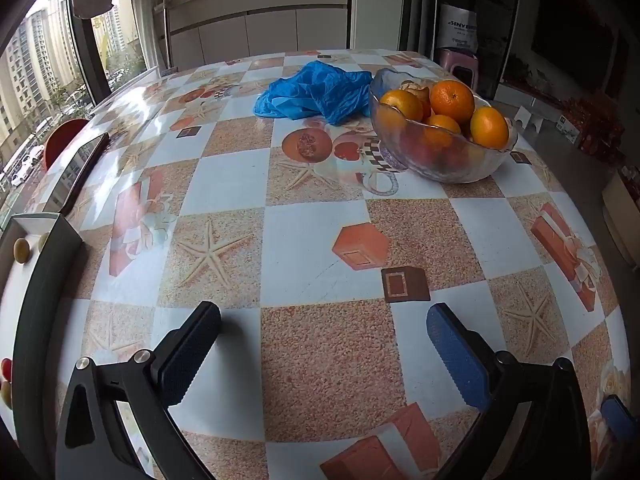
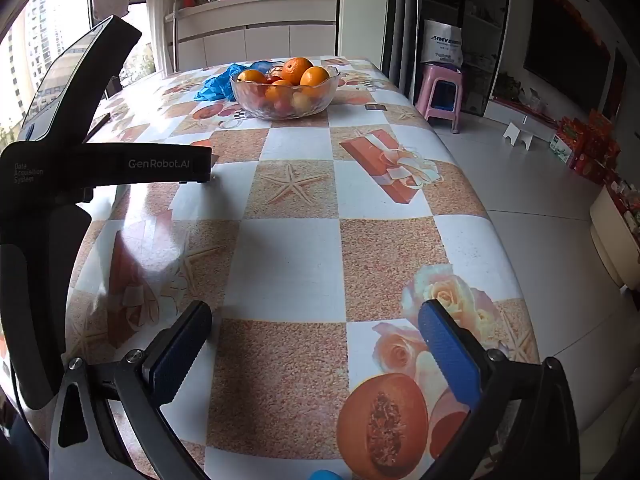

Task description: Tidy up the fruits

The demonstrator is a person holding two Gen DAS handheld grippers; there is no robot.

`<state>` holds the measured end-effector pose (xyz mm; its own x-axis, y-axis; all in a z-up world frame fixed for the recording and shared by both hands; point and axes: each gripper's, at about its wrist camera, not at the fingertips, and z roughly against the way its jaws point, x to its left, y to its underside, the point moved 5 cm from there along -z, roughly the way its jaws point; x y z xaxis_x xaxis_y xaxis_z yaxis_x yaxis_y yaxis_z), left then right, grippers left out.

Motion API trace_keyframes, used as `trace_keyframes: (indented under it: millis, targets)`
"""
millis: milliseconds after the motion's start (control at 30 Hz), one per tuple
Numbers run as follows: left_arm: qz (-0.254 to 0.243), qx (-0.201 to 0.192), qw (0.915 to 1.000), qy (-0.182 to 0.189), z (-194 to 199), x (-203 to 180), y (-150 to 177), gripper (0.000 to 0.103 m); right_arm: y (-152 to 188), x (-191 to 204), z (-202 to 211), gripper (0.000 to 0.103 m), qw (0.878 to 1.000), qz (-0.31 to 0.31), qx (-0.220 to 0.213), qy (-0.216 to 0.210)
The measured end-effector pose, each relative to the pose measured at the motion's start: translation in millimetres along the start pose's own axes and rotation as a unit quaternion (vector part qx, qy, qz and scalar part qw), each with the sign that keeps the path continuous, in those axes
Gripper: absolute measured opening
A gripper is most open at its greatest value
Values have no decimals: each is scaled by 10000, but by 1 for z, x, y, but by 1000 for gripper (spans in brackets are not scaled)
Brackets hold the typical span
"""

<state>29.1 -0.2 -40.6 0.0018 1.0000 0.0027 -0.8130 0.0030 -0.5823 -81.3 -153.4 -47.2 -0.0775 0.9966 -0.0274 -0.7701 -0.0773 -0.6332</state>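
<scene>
A clear glass bowl (image 1: 460, 168) full of oranges (image 1: 452, 100) and other fruit stands at the far right of the table; it also shows in the right wrist view (image 2: 256, 106), far ahead. My left gripper (image 1: 324, 320) is open and empty, low over the near part of the table, well short of the bowl. My right gripper (image 2: 316, 318) is open and empty, over the near right part of the table. The left gripper's black body (image 2: 108, 164) shows at the left of the right wrist view.
A crumpled blue plastic bag (image 1: 316, 94) lies left of the bowl. A dark phone (image 1: 78, 172) lies near the table's left edge. A box (image 1: 28, 240) stands at the near left. A pink stool (image 2: 442, 96) stands on the floor right of the table.
</scene>
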Motion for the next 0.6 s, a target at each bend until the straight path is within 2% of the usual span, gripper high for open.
trace_keyframes:
  millis: [33, 200, 367, 433, 500, 600]
  targets:
    - [76, 7, 9999, 104, 0, 0, 0, 103, 0, 0, 0, 103, 10000, 0, 1, 3]
    - [37, 3, 10000, 50, 0, 0, 0, 103, -1, 1, 0, 103, 10000, -9, 51, 28]
    - [32, 3, 10000, 44, 0, 0, 0, 103, -10, 2, -11, 103, 9977, -291, 572, 235]
    - [32, 3, 10000, 43, 0, 0, 0, 103, -11, 2, -12, 103, 9968, -479, 537, 348]
    - [32, 3, 10000, 43, 0, 0, 0, 103, -8, 3, -9, 103, 9970, -575, 287, 432]
    - [31, 3, 10000, 43, 0, 0, 0, 103, -5, 3, -3, 103, 9976, -544, 166, 388]
